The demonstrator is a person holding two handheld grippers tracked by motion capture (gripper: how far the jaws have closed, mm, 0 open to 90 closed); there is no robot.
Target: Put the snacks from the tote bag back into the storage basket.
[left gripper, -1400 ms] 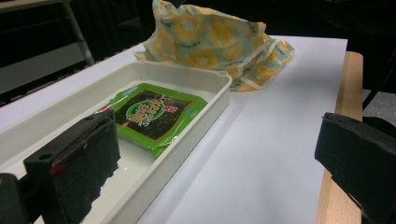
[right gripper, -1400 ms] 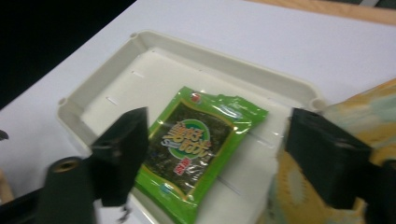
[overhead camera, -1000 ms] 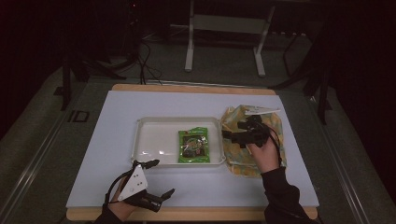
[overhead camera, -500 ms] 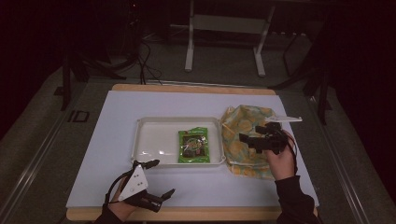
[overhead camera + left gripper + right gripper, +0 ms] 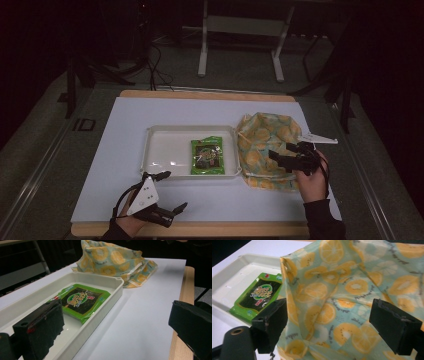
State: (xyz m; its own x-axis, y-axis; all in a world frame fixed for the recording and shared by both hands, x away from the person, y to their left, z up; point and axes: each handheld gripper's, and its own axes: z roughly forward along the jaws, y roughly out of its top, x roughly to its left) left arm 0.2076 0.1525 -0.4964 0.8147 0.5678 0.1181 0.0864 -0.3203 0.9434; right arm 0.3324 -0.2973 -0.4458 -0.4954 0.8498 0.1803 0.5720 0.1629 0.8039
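right gripper [image 5: 287, 156]: jaws spread wide, empty, seemingly above cloth bag [image 5: 352, 290] | left gripper [image 5: 167, 192]: spread wide, empty

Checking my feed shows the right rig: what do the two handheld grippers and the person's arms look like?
Both are black. The left gripper carries a pale three-cornered plate with small dark dots and a thin black cable loop. The right gripper has a similar pale plate and a black cable. Each has blocky black jaw pads. A dark sleeve covers the right forearm.
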